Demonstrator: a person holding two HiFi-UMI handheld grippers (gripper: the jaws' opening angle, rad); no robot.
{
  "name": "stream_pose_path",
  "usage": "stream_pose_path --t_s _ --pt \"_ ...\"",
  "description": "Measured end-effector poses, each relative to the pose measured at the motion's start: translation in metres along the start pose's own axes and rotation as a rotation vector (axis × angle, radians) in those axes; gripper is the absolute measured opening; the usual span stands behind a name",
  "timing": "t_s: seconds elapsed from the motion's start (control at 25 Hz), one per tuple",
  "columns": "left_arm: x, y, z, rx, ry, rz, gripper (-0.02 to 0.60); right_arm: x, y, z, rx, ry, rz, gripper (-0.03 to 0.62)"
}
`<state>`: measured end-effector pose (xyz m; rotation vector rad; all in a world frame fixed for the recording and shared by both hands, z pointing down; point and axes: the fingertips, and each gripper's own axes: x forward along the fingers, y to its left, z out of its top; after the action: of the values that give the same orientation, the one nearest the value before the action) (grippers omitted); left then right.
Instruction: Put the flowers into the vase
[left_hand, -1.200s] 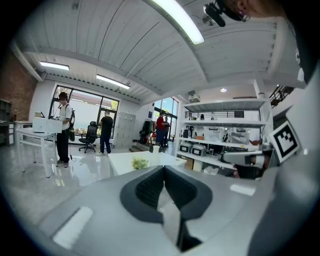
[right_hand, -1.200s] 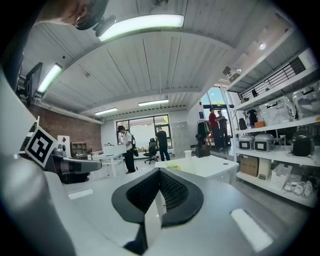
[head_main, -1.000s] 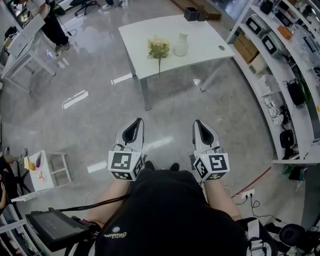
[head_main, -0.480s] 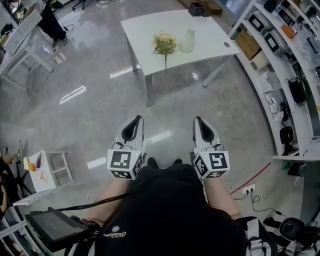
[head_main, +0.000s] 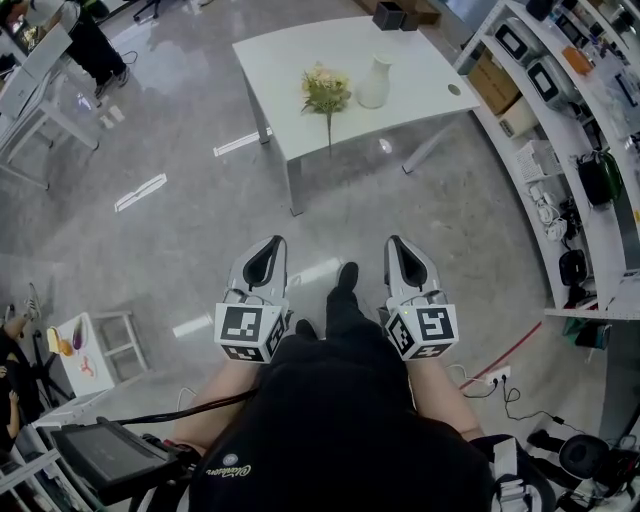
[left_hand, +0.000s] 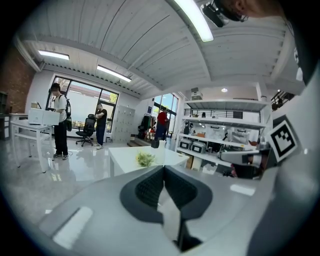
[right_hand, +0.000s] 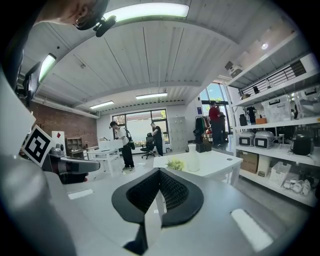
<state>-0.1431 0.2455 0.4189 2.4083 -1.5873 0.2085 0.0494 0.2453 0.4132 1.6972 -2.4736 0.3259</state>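
My left claw (head_main: 271, 248) and my right claw (head_main: 399, 248) are side by side, low in front of me. Both claws are shut tight, and there is nothing in them. The flowers (head_main: 326, 90) lie on the white bench (head_main: 290, 55). They are far ahead of me, across the shiny floor (head_main: 180, 230). They are straight ahead, in line with the gap between my two claws. The stem points back toward me and reaches the near edge of the bench. The white vase (head_main: 374, 82) stands up just beside the flowers, on their right. My claws touch neither of them.
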Motion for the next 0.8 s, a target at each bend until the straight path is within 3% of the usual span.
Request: stream_pose_path --t_s 0.32,0.64,0.8 --pt "0.088 0.026 0.024 0.019 0.007 0.034 0.008 0.091 -0.042 0.012 0.001 0.007 0.046 0.000" --pt "0.213 0.033 0.078 0.021 -0.002 0.100 0.008 0.202 -0.111 0.059 -0.010 0.025 0.164 0.000" --pt "0.260 0.042 0.088 0.004 0.009 0.119 0.008 0.249 -0.132 0.073 -0.019 0.030 0.193 -0.001"
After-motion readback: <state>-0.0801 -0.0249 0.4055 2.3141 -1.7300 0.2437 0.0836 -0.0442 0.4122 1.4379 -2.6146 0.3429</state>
